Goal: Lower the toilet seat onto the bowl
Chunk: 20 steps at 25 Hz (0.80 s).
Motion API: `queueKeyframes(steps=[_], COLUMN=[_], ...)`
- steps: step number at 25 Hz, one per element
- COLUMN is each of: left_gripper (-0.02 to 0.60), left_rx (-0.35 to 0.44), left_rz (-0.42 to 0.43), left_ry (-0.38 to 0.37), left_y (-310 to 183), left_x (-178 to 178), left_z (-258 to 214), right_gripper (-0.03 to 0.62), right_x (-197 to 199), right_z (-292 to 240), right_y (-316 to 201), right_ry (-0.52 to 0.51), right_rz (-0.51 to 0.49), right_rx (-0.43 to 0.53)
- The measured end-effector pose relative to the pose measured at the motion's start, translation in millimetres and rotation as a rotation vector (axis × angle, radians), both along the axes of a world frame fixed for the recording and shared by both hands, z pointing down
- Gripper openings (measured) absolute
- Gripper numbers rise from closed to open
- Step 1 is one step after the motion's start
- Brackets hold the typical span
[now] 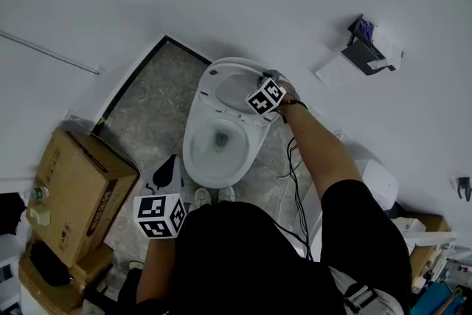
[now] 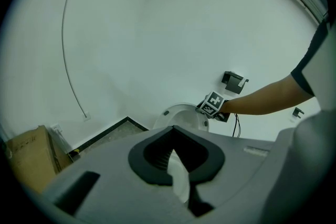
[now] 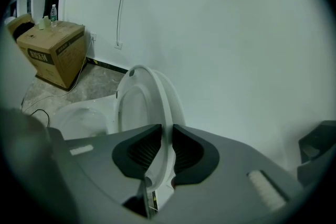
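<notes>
The white toilet (image 1: pixel 198 158) stands against the wall with its seat (image 1: pixel 230 91) raised upright over the open bowl. My right gripper (image 1: pixel 260 79) reaches to the top of that seat. In the right gripper view the seat's thin rim (image 3: pixel 164 113) runs straight between the two dark pads, and my right gripper (image 3: pixel 161 152) is shut on it. The lid (image 3: pixel 176 105) stands just behind the seat. My left gripper (image 1: pixel 169 169) hangs back near the bowl's front. Its jaws (image 2: pixel 176 157) are apart with nothing in them. The left gripper view shows the right gripper (image 2: pixel 203 108) at the seat.
A cardboard box (image 1: pixel 81 188) with a bottle (image 3: pixel 53 12) on top stands left of the toilet. A paper holder (image 1: pixel 366 48) hangs on the wall to the right. Black cable (image 1: pixel 295 181) trails down the right arm. A thin pipe (image 1: pixel 48 52) runs along the wall.
</notes>
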<state>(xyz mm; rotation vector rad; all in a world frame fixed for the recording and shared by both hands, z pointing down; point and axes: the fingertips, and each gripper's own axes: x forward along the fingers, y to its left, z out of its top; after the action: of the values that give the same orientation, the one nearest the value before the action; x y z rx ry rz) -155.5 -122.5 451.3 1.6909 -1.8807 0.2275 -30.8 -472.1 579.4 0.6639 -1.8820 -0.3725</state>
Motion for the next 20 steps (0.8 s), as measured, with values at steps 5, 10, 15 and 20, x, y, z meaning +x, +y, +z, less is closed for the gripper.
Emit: queueKeyframes(steps=[5, 10, 15, 20], left_gripper=[0.008, 0.008, 0.008, 0.008], left_rx=[-0.005, -0.004, 0.001, -0.007], left_rz=[0.012, 0.015, 0.03, 0.061], left_ry=[0.005, 0.015, 0.029, 0.039], left_y=[5.6, 14.1, 17.7, 21.5], left_x=[3.0, -1.5, -0.2, 7.5], left_z=[1.9, 4.6, 6.2, 11.5], right_gripper=[0.069, 0.067, 0.069, 0.069], right_x=[4.6, 3.1, 1.3, 2.4], right_z=[-1.5, -3.8, 0.8, 14.5], right_y=[24.1, 67.5, 122.1, 182.8], right_ry=[-0.072, -0.111, -0.103, -0.087], right_rz=[0.008, -0.04, -0.123, -0.2], right_rx=[-0.043, -0.072, -0.118, -0.195])
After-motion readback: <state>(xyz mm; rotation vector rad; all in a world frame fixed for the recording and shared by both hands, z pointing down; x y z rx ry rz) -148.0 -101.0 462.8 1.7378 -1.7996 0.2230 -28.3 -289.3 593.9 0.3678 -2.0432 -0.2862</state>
